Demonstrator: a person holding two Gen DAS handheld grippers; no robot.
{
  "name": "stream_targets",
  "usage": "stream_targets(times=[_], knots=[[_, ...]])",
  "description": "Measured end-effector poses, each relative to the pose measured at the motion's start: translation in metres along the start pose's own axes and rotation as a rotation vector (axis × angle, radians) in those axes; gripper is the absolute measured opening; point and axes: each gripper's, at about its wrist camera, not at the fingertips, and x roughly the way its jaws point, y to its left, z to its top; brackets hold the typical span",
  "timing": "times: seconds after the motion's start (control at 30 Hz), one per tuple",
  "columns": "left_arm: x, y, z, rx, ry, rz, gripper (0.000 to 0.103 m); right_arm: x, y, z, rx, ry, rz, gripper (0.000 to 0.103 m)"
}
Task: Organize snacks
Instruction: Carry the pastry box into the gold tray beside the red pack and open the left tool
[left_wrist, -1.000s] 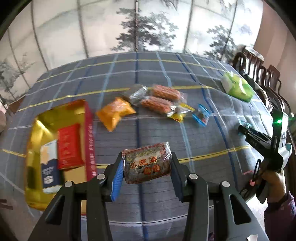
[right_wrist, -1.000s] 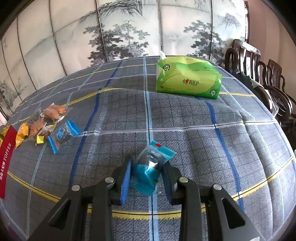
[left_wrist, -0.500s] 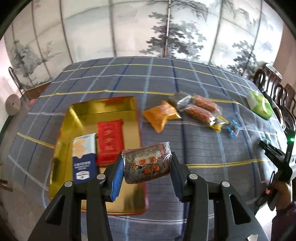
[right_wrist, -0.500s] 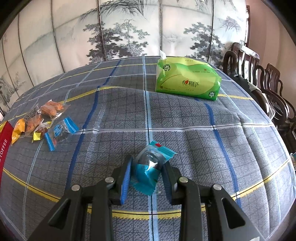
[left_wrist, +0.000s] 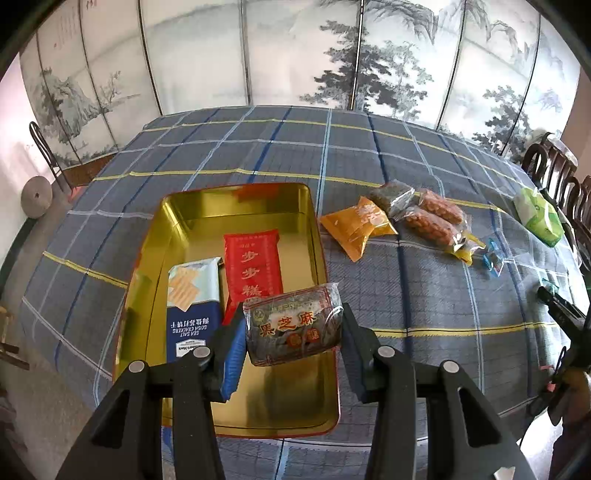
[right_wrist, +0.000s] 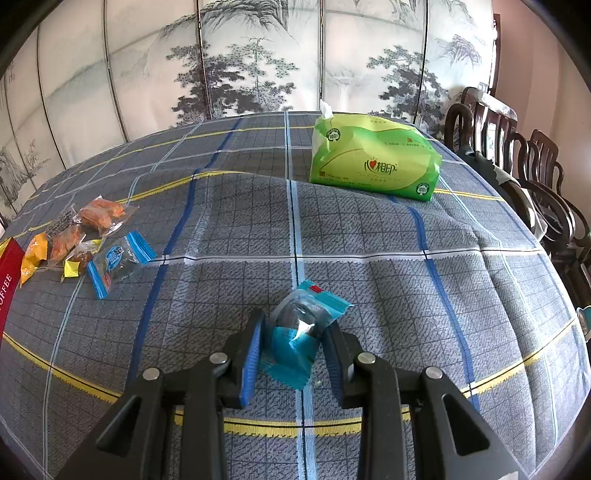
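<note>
Gold tin only in left view; tissue pack clearer right.

Tin: in front of you on the tablecloth, holding your cracker pack left of the flat packet.
Loose snacks: clustered right of the tin.
Tissue pack: far right, behind your right gripper.
Screen: behind the table.
</note>
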Motion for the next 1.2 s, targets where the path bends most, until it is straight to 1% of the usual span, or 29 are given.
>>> stream_targets(times=[0.67, 1.2], knots=[[0.021, 0.008, -0.006, -0.004, 0.043, 0.025, 0.042, 0.0, 0.0, 0.0, 0.0, 0.0, 0.0, 0.031], [0.032, 0.012, -0.011, -0.007, 0.074, 0.025, 0.042, 0.0, 0.0, 0.0, 0.0, 0.0, 0.0, 0.031]])
